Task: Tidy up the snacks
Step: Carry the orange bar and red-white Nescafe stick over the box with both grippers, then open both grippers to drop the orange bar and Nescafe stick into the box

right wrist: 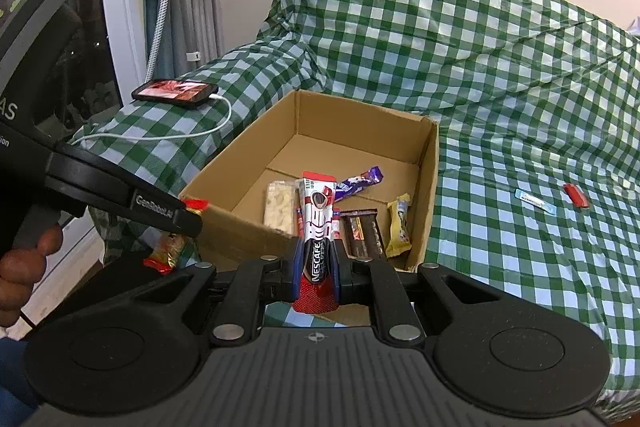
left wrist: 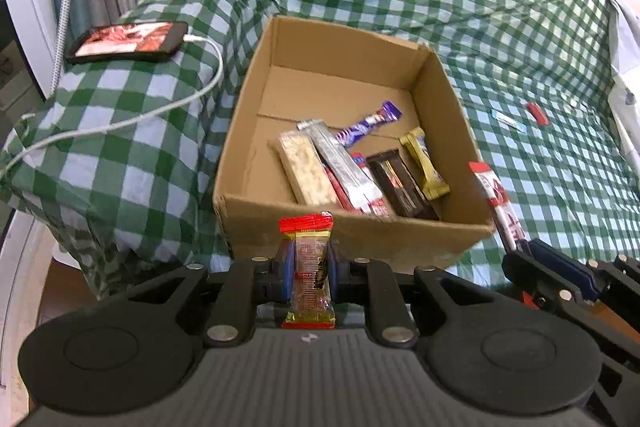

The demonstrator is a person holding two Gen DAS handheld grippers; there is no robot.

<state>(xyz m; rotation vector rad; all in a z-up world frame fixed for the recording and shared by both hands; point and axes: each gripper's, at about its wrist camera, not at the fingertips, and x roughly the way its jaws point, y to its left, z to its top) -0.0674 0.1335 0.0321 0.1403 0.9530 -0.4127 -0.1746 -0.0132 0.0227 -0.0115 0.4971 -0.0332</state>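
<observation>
The left hand-held gripper (left wrist: 308, 269) is clamped on a small snack bar (left wrist: 307, 267) in a clear wrapper with red ends, holding it across its middle so that both crimped ends stick out past the pads. The right hand-held gripper (right wrist: 318, 267) is fully closed on a thin coffee sachet (right wrist: 318, 227), gripped low down so that most of its length stands free above the jaws. Both sit just short of the near wall of the cardboard box (left wrist: 348, 231), which rests on a surface draped in a green checked cloth (left wrist: 520, 27). Several wrapped bars (left wrist: 360, 171) already lie flat on the box floor, crowded toward the near right part. Two small packets (right wrist: 554, 197) lie on the cloth, well apart from the box to its right. All these snacks look light, and their foil or plastic wrappers are probably slick and crinkly, so a mid-body grip across the flat faces seems safest. The bar is likely stiff enough to hold its shape; the sachet is soft and may flop or slide if pinched only near one end. A charging phone (left wrist: 128, 41) lies to the left of the box.
</observation>
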